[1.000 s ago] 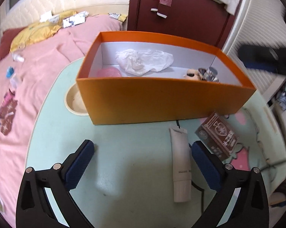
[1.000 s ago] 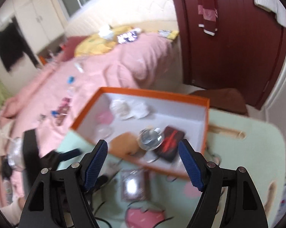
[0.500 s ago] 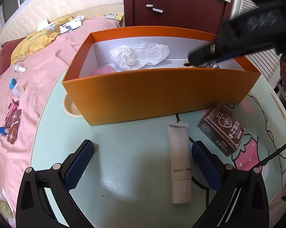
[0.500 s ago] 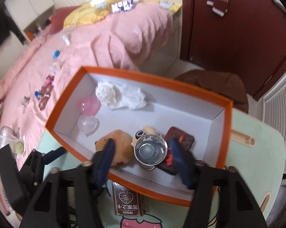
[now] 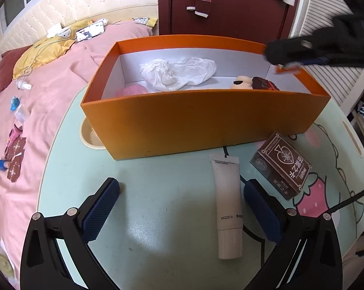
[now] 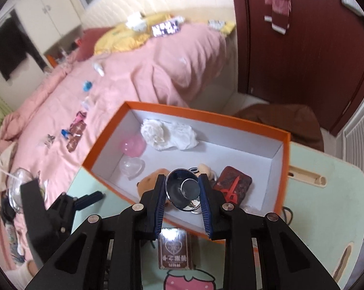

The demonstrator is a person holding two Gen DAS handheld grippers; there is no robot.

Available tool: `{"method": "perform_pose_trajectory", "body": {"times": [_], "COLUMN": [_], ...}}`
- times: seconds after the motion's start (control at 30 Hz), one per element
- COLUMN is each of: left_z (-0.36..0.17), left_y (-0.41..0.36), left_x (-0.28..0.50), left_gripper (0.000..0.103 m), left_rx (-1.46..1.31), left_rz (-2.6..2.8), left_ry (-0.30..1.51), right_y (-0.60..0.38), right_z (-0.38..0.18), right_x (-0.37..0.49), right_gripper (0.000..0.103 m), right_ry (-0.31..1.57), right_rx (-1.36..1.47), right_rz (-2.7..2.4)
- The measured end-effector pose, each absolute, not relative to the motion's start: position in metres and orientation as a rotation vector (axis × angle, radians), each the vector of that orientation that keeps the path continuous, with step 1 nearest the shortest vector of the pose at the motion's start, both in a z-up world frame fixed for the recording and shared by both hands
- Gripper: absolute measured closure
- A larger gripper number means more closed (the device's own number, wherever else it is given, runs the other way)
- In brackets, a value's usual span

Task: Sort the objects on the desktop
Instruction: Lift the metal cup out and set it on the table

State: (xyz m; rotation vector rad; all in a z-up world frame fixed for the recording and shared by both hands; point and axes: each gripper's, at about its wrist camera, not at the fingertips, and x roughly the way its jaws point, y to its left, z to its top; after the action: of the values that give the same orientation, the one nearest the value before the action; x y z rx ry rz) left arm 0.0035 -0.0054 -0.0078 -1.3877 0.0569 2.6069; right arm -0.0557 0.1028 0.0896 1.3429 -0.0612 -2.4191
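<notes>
Right gripper hanging over the near edge of the orange box, pads clamped on either side of a small shiny metal cup — cup tilted, open mouth facing the camera, keyring-like loops showing just below it. Sitting inside the box under and around the cup: a tan plush toy, a dark red card case with a red figure on it, a crumpled white tissue at the far wall, a pink ball and a clear ball near the left corner. Lying on the pale green table just outside the near wall, a brown card pack, partly hidden behind the fingers.

Left gripper hovering low over the table, blue pads spread wide apart and holding nothing. Resting between those pads, closer to the right one, a white tube — cap end toward the camera, flat crimped end pointing at the box. Lying just right of the tube, the brown card pack, near the box's front wall. Showing over the box rim from this side: the tissue, the pink ball, part of the plush and the dark case. Appearing blurred at the upper right of this view, the right gripper above the box's far right corner. Running across the table's right side, a black cable. Beyond the table, a pink bed scattered with small items.
</notes>
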Motion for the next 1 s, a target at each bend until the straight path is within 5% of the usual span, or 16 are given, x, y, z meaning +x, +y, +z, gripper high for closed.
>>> {"method": "perform_pose_trajectory", "body": {"times": [0.2, 0.6, 0.7, 0.8, 1.0], "left_z": [-0.008, 0.0, 0.011, 0.032, 0.087], "left_y": [-0.001, -0.011, -0.026, -0.039, -0.042], "left_x": [0.003, 0.007, 0.01, 0.01, -0.008], "left_gripper": [0.0, 0.0, 0.0, 0.0, 0.0], "left_rx": [-1.402, -1.465, -1.466, -1.421, -1.254], "left_rz": [2.618, 2.606, 2.631, 2.676, 2.732], "left_ry": [0.094, 0.024, -0.063, -0.123, -0.12], "right_y": [0.13, 0.141, 0.145, 0.15, 0.155], "right_z": [0.094, 0.036, 0.029, 0.025, 0.025], "right_x": [-0.018, 0.013, 0.016, 0.019, 0.034], "right_gripper": [0.077, 0.077, 0.067, 0.04, 0.022], "right_ry": [-0.219, -0.154, -0.202, -0.253, -0.246], "right_rx": [1.248, 1.365, 1.352, 1.33, 1.249], "right_rz": [-2.417, -2.501, -2.497, -2.493, -2.516]}}
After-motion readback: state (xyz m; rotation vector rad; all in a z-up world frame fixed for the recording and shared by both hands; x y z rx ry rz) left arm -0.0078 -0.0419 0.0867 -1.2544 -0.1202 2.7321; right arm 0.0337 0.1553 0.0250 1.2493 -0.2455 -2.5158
